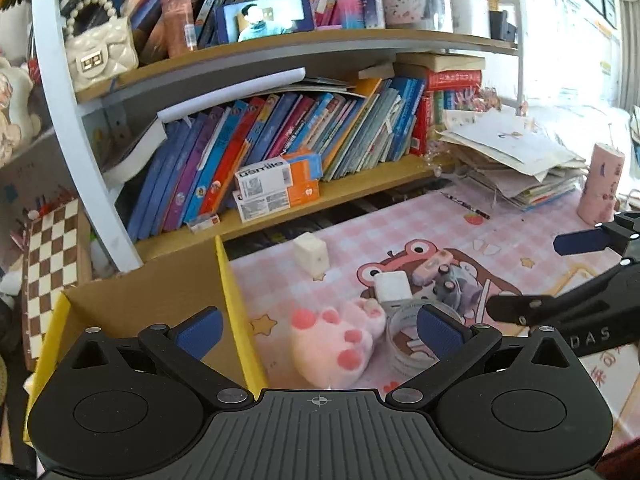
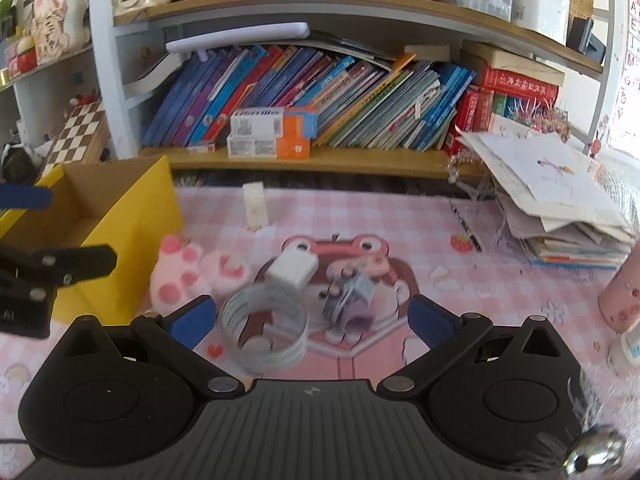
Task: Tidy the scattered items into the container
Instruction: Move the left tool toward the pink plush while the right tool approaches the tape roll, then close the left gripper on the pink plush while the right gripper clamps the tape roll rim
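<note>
A yellow cardboard box (image 1: 236, 300) (image 2: 132, 216) stands open at the desk's left. Beside it lies a pink plush paw (image 1: 340, 344) (image 2: 180, 272). A clear tape roll (image 1: 404, 344) (image 2: 266, 328), a white charger block (image 1: 392, 286) (image 2: 294, 268) and a small purple-grey toy (image 1: 448, 284) (image 2: 348, 296) cluster on the frog mat. A white eraser-like block (image 1: 312, 256) (image 2: 255, 202) stands farther back. My left gripper (image 1: 318, 328) is open, straddling the box wall and paw. My right gripper (image 2: 310, 318) is open, with the tape roll and toy between its fingers.
Bookshelves (image 2: 304, 160) with leaning books and orange-white boxes (image 1: 276, 188) run along the back. A messy paper stack (image 2: 560, 208) sits at the right, with a pink cup (image 1: 600, 188) near it. A checkerboard (image 1: 48, 264) leans left of the box.
</note>
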The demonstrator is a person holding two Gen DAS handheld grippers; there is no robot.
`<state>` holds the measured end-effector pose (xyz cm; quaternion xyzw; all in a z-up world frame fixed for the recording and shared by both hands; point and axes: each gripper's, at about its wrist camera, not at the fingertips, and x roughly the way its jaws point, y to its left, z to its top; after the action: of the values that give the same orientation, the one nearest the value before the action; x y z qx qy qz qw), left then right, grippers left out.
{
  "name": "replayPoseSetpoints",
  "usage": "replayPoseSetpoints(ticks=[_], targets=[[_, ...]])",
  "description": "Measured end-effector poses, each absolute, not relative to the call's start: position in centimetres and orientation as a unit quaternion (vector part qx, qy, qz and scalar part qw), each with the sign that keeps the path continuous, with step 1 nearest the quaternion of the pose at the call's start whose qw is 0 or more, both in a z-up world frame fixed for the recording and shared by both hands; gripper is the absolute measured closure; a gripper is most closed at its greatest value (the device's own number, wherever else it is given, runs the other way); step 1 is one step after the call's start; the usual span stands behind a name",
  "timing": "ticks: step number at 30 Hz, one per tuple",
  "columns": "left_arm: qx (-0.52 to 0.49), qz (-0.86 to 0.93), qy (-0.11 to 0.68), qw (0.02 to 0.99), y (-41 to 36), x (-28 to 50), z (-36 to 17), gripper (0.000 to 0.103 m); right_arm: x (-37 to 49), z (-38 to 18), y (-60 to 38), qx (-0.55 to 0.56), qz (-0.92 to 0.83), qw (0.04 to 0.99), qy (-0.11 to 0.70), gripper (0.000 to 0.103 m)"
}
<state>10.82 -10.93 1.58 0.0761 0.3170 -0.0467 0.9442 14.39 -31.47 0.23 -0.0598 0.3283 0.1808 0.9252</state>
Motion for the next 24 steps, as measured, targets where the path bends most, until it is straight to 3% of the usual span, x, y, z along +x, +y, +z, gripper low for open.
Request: replayPoseSetpoints(ticks=[9, 14, 17, 19, 24], targets=[[0.095, -0.074, 0.350, 0.929, -12.3, 12.9, -0.4, 0.000, 17.2, -2.1, -31.2, -0.033, 0.188, 0.907, 0.375, 0.004], [0.102, -0.090, 0.367, 0.920, -13.0, 13.9, -1.7, 0.001, 17.9, -3.7, -31.0, -0.036, 0.194, 0.894, 0.402, 0.023], [0.114, -0.095, 0.376, 0.915, -13.4, 14.5, -2.5, 0.008, 18.4, -4.6, -31.1, -0.034, 0.195, 0.887, 0.417, 0.035], [0.122, -0.096, 0.382, 0.911, -13.5, 14.8, -3.2, 0.015, 18.9, -5.2, -31.2, -0.031, 0.192, 0.883, 0.428, 0.049], [0.155, -0.089, 0.392, 0.902, -13.8, 15.8, -4.4, 0.032, 19.5, -6.1, -31.0, -0.025, 0.195, 0.875, 0.442, 0.062]])
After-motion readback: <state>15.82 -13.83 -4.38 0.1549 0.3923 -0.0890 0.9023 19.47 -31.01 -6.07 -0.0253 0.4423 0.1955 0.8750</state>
